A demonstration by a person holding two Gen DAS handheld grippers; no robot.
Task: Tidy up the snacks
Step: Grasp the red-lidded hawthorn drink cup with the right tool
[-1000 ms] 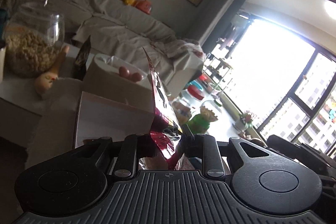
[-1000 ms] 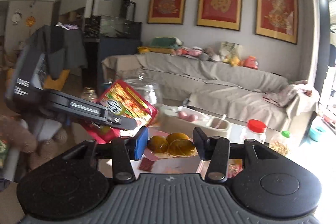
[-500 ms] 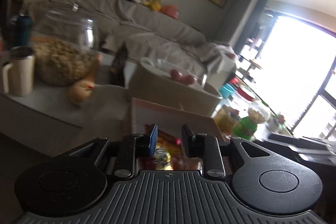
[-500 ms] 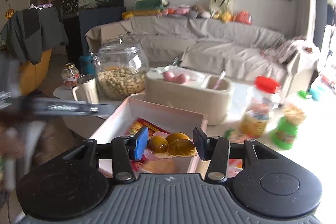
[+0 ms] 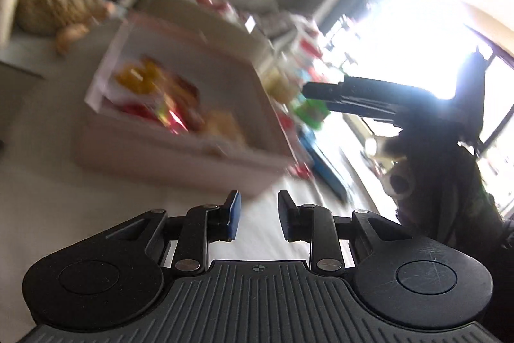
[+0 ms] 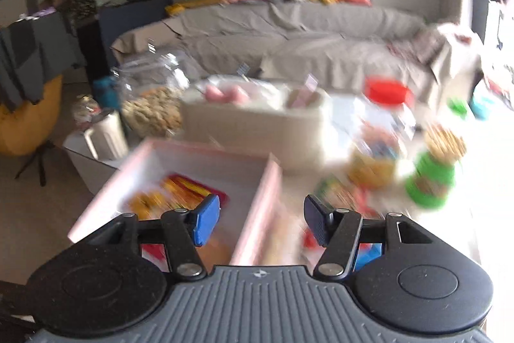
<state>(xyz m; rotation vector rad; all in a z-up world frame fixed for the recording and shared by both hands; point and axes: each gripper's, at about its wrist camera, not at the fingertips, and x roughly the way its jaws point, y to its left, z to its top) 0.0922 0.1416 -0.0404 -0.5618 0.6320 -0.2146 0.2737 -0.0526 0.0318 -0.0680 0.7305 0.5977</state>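
Both tools empty, jaws spread. Right tool (image 6: 261,222) sits over the pink box's (image 6: 257,198) right wall; loose snack packets (image 6: 337,192) lie on the table just right of that wall, fwd-right of the tool, blurred, can't read their long axis. Right tool is nearer them; left tool (image 5: 256,216) hangs short of the box's near wall, over bare table (image 5: 96,214). Likely next: right tool picks a packet, moves it left over the wall.

Containers: pink box holds red/yellow packets (image 6: 189,192). Green-lid jar (image 6: 432,176) and red-lid jar (image 6: 382,130) stand toward the table's right edge, w/ snacks inside. Glass jar (image 6: 151,98) at the far-left corner, half full of pale bits. Beige tray (image 6: 250,124) behind box, pink items in it.
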